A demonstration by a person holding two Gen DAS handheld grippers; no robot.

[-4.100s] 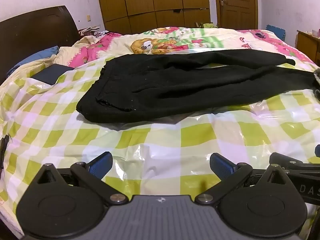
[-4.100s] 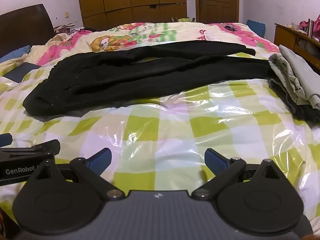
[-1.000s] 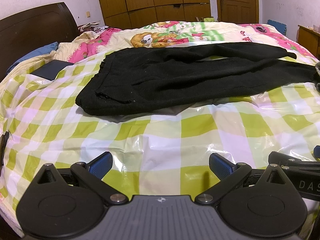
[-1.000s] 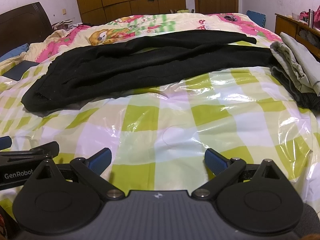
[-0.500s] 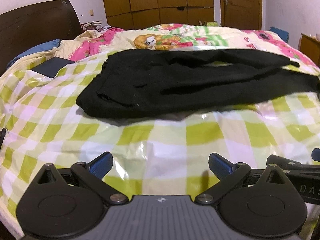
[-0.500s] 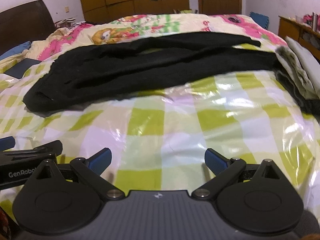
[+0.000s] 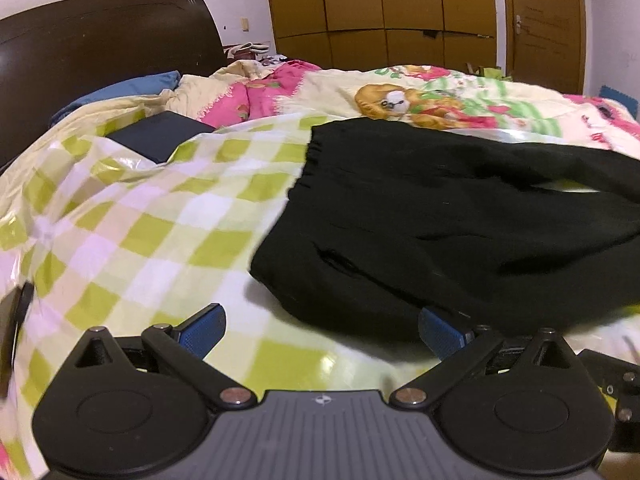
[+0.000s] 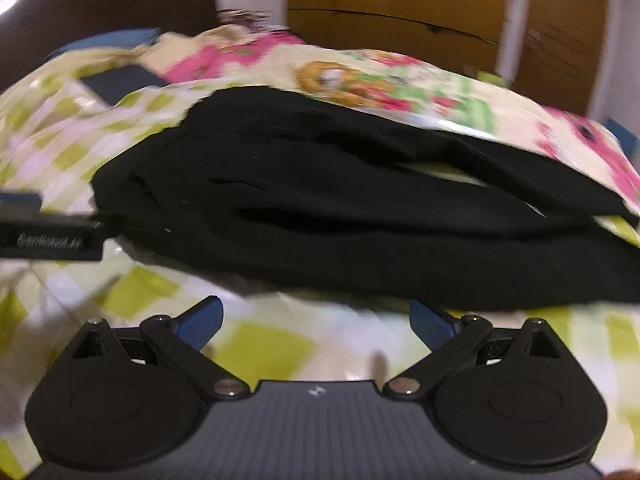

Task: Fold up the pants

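Black pants (image 7: pixel 440 216) lie flat on the checked green-and-white plastic sheet (image 7: pixel 152 232) over the bed, waistband to the left, legs running off to the right. My left gripper (image 7: pixel 320 330) is open and empty, right at the near waist corner of the pants; its right fingertip (image 7: pixel 440 334) is at the fabric's edge. My right gripper (image 8: pixel 314 322) is open and empty, just short of the near edge of the pants (image 8: pixel 360 216). The left gripper's body shows at the left of the right wrist view (image 8: pixel 48 236).
A dark flat case (image 7: pixel 160 136) lies on the sheet at the back left. A dark headboard (image 7: pixel 100 44) and a blue pillow (image 7: pixel 120 92) are behind it. A cartoon quilt (image 7: pixel 420 100) covers the far side. Wooden wardrobes (image 7: pixel 380 12) line the wall.
Both grippers have moved forward and to the left, close to the waist end of the pants. The right wrist view is blurred by motion. Both stay open.
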